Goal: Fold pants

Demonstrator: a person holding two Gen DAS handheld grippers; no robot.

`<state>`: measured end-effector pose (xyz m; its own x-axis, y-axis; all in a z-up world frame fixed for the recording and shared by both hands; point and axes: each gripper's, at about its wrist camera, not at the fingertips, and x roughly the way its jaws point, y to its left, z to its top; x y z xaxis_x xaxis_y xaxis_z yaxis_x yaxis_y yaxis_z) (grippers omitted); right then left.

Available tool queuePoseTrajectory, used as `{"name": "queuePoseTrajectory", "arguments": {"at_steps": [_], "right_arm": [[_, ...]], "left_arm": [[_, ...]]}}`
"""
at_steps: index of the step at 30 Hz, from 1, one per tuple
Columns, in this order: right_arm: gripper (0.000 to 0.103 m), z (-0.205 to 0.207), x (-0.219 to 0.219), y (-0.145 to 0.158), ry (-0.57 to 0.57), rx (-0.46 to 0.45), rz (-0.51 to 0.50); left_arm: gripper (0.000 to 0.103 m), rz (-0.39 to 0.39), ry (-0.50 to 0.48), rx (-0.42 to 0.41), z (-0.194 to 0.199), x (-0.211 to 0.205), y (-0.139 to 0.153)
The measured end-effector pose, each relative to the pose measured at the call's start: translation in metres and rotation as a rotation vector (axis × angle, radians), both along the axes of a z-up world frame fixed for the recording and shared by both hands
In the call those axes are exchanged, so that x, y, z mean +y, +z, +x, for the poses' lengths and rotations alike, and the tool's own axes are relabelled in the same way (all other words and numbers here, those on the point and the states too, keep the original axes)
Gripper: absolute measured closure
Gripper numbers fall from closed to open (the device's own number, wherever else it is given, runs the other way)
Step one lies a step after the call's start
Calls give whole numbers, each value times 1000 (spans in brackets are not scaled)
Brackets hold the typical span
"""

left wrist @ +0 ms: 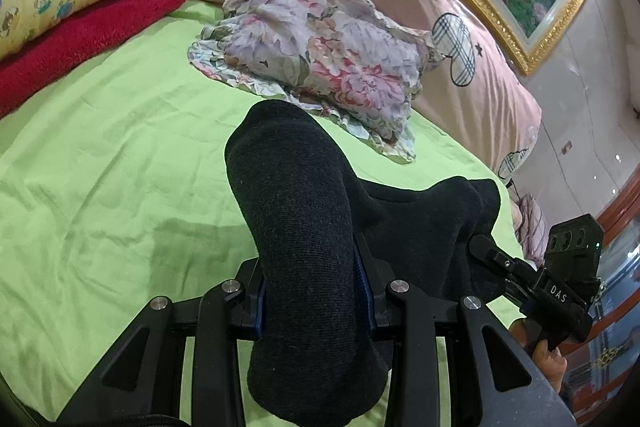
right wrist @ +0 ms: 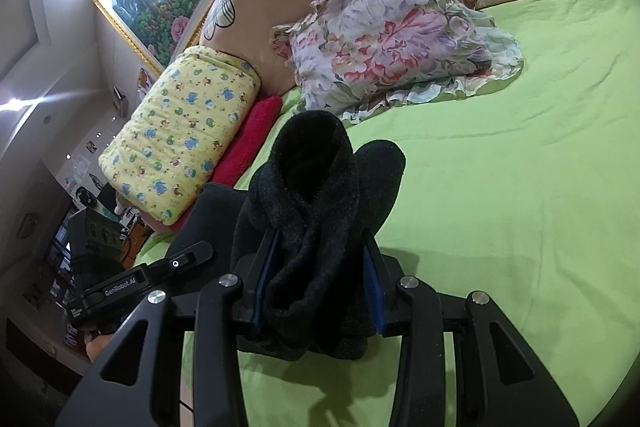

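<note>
Because both grippers pinch the dark pants [left wrist: 304, 227] at once, the cloth hangs lifted over the green sheet [left wrist: 100, 167]: the left gripper [left wrist: 316, 291] clamps one bunched part, the right gripper [right wrist: 320, 287] another beside it, probably ready to spread it flat.

Dark charcoal knit pants [left wrist: 296, 227], bunched and lifted off the bed.

Clamped in two places, fabric gathered into thick folds; one rounded loop standing upward in the left wrist view, another rolled, hollow-topped bundle [right wrist: 316, 211] in the right wrist view, lower ends drooping.
</note>
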<state>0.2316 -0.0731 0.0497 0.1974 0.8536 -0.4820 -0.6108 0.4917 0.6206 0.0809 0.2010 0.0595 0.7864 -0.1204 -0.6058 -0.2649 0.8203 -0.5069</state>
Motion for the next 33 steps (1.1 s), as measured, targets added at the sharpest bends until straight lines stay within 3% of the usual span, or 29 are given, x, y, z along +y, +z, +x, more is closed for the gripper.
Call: {"name": "queuePoseTrajectory", "arguments": {"at_steps": [15,26,30,33], "right_arm": [[62,46,21,-19,-9,37,-25],[61,67,32,-38,-4,51,-36],[53,73,31,-46,-32,-2,-97],[53,80,28,-55,-62,-64,-146]], "left_arm": [[68,-6,10,40,53,16,-17],[68,-17,38,67,59,31,-38],[64,-34,51,89,60,37,-53],[58,-33,57,96,61,36,-62]]}}
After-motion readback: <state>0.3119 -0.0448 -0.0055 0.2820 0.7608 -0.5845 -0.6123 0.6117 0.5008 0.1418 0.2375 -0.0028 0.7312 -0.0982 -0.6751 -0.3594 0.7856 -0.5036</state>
